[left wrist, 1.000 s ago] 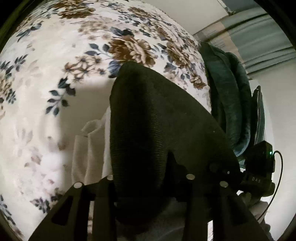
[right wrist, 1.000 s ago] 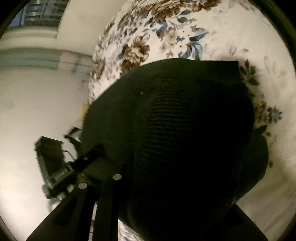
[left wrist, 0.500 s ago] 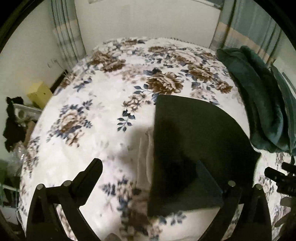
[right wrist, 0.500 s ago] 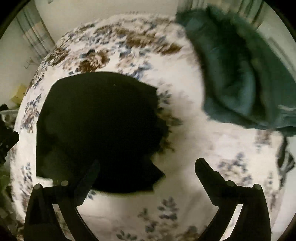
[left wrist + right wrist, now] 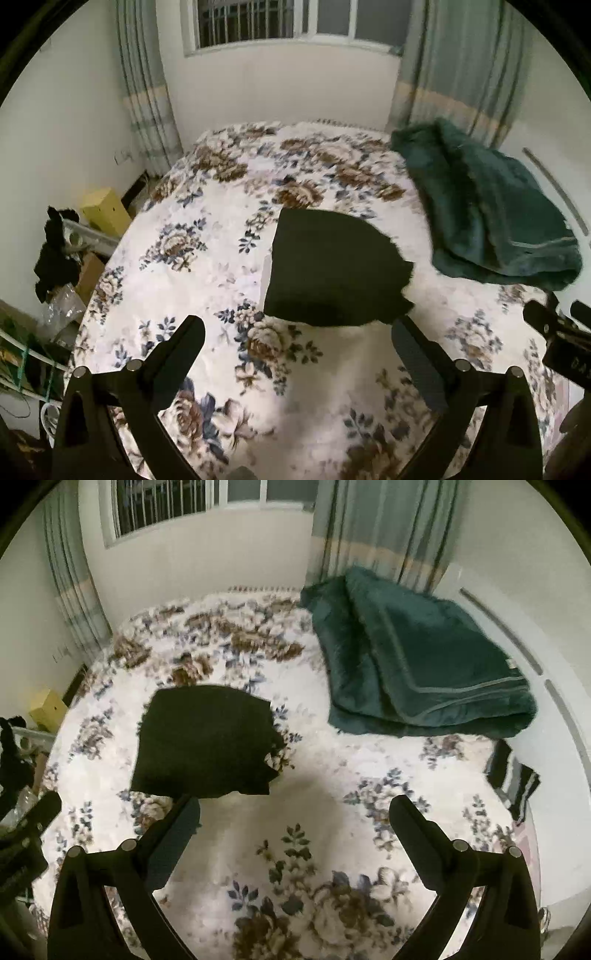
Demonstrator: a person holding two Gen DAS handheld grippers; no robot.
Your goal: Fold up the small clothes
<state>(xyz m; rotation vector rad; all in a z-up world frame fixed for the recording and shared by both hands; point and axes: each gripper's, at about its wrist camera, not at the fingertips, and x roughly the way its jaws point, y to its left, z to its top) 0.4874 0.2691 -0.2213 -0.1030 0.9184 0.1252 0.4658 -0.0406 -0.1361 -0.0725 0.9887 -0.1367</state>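
Now the folded black knitted cloth [image 5: 334,269] lies flat on the flowery white bed [image 5: 207,280], near a dark green fuzzy blanket [image 5: 491,218]. Both the left hand-held gripper [image 5: 297,334] and the right hand-held gripper [image 5: 295,812] are wide open, holding nothing.

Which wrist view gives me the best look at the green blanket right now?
The right wrist view: the green blanket sits whole and fairly sharp, with its folded layers and pale trim line visible. In the left wrist view the green blanket is pushed toward the right edge, blurrier and more distorted, with the folds harder to read.
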